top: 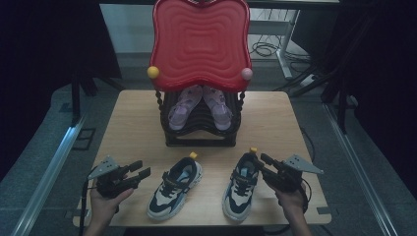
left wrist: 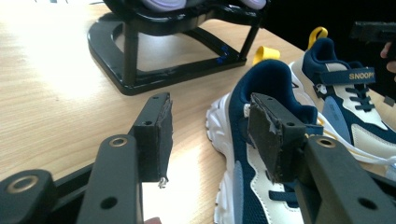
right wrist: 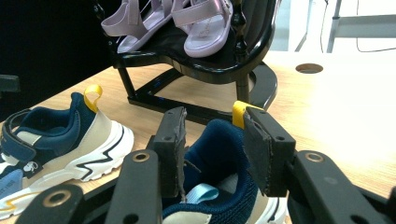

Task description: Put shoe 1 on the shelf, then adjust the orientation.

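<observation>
Straddling the heel collar of the right sneaker (right wrist: 219,186), right gripper (top: 259,160) with jaws parted and pads not yet pressing; best squeezed low on the padded collar, just under the yellow pull tab (right wrist: 239,110), then lifted level. Released too, left gripper (top: 139,170), jaws wide and just left of the left sneaker (top: 175,189); worth sliding one jaw inside the collar before clamping. Both sneakers side by side on the table (top: 133,123), just in front of the black shoe rack (top: 199,140); beyond, on its shelf, pink sandals (top: 199,105) under the red top (top: 200,44).
</observation>
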A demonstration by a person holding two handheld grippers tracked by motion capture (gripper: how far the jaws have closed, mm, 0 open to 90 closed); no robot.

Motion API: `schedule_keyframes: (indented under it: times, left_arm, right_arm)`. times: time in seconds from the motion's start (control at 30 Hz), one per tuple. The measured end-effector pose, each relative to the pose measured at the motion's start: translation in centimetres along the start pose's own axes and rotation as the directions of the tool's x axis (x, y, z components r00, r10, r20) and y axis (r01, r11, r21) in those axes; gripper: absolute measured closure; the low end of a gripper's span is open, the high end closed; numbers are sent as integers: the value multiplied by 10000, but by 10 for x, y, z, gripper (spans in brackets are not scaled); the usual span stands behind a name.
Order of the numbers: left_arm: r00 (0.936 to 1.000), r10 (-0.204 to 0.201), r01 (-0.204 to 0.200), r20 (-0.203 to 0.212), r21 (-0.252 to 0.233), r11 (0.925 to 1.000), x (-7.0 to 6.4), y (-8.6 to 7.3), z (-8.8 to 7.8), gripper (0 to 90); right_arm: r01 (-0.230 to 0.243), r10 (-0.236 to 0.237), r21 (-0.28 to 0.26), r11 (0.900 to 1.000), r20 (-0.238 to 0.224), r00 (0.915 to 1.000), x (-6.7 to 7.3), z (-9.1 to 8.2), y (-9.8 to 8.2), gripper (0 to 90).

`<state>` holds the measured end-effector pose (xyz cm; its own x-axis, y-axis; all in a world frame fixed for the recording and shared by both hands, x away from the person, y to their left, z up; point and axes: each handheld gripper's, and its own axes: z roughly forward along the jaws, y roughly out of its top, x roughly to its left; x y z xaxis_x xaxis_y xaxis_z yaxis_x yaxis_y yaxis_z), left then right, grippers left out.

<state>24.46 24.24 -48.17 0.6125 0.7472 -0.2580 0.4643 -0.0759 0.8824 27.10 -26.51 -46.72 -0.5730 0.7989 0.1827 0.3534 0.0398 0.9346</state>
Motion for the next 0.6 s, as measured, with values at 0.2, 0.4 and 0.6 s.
schedule_keyframes:
  times: [0.2,0.4,0.6]
  left_arm:
    - [9995,23,-24,320,48,10000,-8,-1,-2,503]
    - [9951,319,-339,931,206,9992,-21,-2,1,705]
    - [9834,558,-662,1724,552,9963,-34,-1,7,857]
  right_arm:
    - [-42,42,-141,9999,52,10000,-1,-4,2,590]
    - [-120,123,-221,9997,119,9999,-2,-6,2,590]
    - [-179,183,-288,9994,169,9997,-2,-8,3,590]
